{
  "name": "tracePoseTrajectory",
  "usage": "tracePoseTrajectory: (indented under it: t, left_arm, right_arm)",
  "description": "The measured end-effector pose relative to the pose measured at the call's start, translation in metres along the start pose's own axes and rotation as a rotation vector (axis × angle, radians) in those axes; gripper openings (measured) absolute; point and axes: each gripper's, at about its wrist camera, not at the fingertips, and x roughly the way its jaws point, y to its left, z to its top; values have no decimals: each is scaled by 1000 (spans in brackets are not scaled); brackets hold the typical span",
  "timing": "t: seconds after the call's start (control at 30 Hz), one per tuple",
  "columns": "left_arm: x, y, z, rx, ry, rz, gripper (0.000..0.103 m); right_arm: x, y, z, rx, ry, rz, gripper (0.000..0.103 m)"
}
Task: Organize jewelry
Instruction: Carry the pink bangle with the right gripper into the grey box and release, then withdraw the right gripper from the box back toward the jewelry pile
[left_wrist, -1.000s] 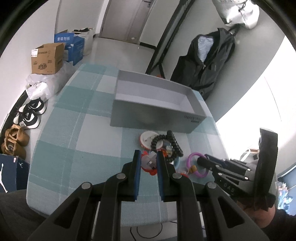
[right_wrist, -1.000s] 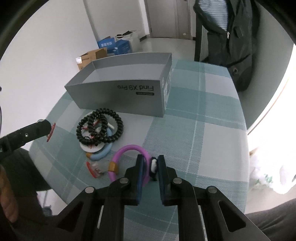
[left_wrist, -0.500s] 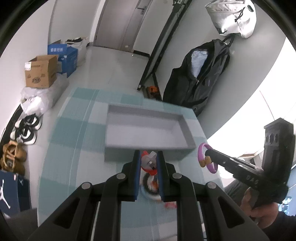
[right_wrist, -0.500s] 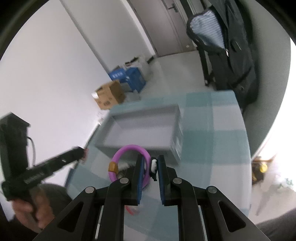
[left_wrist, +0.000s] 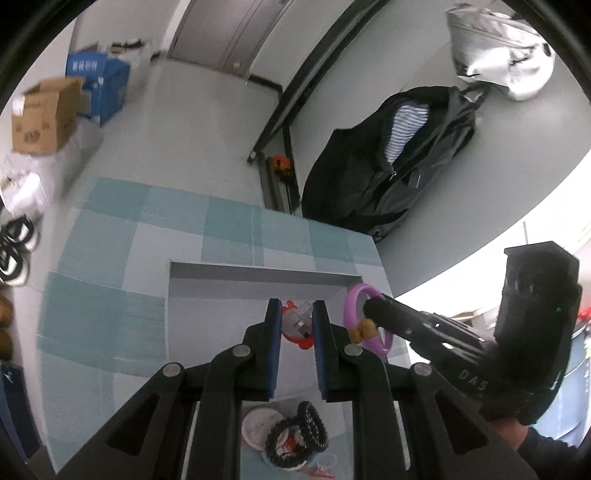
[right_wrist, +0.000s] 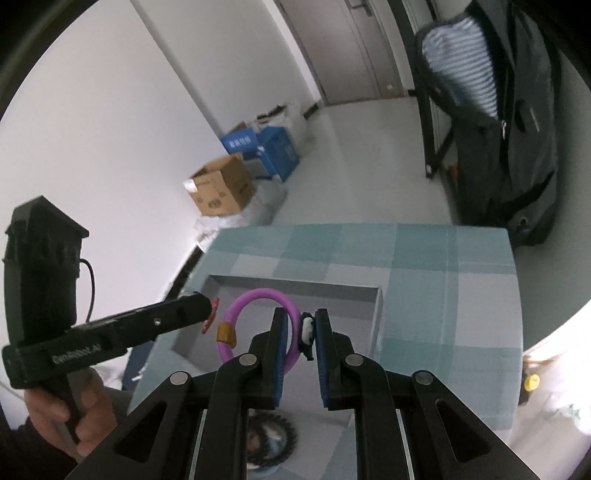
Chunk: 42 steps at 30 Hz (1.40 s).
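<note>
Both hand-held grippers found poised above the grey box (left_wrist: 258, 291), each loaded. Left hand-held gripper (left_wrist: 295, 325) clenched on a small red-and-clear trinket (left_wrist: 295, 323), held over the box interior near its middle. Right hand-held gripper (right_wrist: 300, 332) clenched on a purple bangle (right_wrist: 258, 321) with a tan band (right_wrist: 226, 332), gripped at a small black-and-white charm (right_wrist: 306, 334); ring hung at 10 o'clock of the pads, over the right half of the box. Same bangle noted in the left wrist view at 3 o'clock of the left pads.

Box interior appeared bare, as far as visible; nothing confirmed deposited yet. Judged mid-task at the transport stage: two pieces carried to the box, neither released.

Remaining pile observed on the checked surface (left_wrist: 110, 280) at 6 o'clock, on the near side of the box: black coiled bands (left_wrist: 299, 435), a round white-and-red disc (left_wrist: 258, 430), and a pale blue ring, partly hidden beneath. Exact count of leftover pieces not determinable through the gripper frame.

Outstanding, by judgement: lowering and releasing both pieces, then collecting the pile.
</note>
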Motion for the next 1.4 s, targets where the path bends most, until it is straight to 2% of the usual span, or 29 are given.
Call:
tracePoseTrajectory:
  t: [0.13, 0.27, 0.33, 0.37, 0.4, 0.43, 0.6, 0.8, 0.87, 0.93, 1.0, 1.13, 1.17, 1.27, 1.4]
  left_arm:
    - [10, 8, 2, -46, 39, -43, 11]
    - [15, 19, 6, -117, 77, -116, 13]
    - [16, 19, 8, -116, 86, -105, 30]
    - [12, 20, 7, -116, 74, -90, 52]
    - [11, 20, 7, -118, 63, -94, 66]
    - [8, 21, 7, -125, 48, -99, 69]
    - [-6, 22, 4, -141, 15, -78, 70]
    - [-22, 8, -6, -75, -15, 16, 70]
    - [-25, 1, -11, -47, -26, 64, 70]
    - [-32, -5, -19, -14, -50, 124, 70]
    - [-37, -9, -26, 15, -74, 164, 70]
    - [-44, -21, -43, 74, -108, 245, 70]
    - [-45, -24, -48, 86, -119, 262, 70]
    - [-47, -29, -60, 109, -128, 299, 70]
    - [-48, -32, -75, 110, -121, 305, 70]
  right_arm:
    - [20, -9, 0, 23, 45, -6, 14]
    - [32, -11, 2, 20, 54, -17, 20]
    - [32, -11, 3, 18, 48, -26, 27]
    - [30, -12, 2, 21, 40, -21, 35]
    - [26, -12, 1, 26, 32, -18, 43]
    - [23, -13, 1, 28, 19, -9, 45]
    - [-3, -13, -4, 24, -54, 2, 72]
    - [-33, -11, -10, 32, -150, 10, 81]
    - [-47, -4, -14, 17, -211, 4, 85]
    - [-60, 3, -20, -6, -275, -32, 86]
    - [-72, 11, -28, -39, -332, -77, 92]
    - [-88, 20, -47, -59, -388, -119, 99]
    - [-92, 20, -52, -58, -393, -126, 103]
    - [-89, 21, -61, -74, -351, -108, 103]
    - [-83, 23, -79, -124, -283, -99, 103]
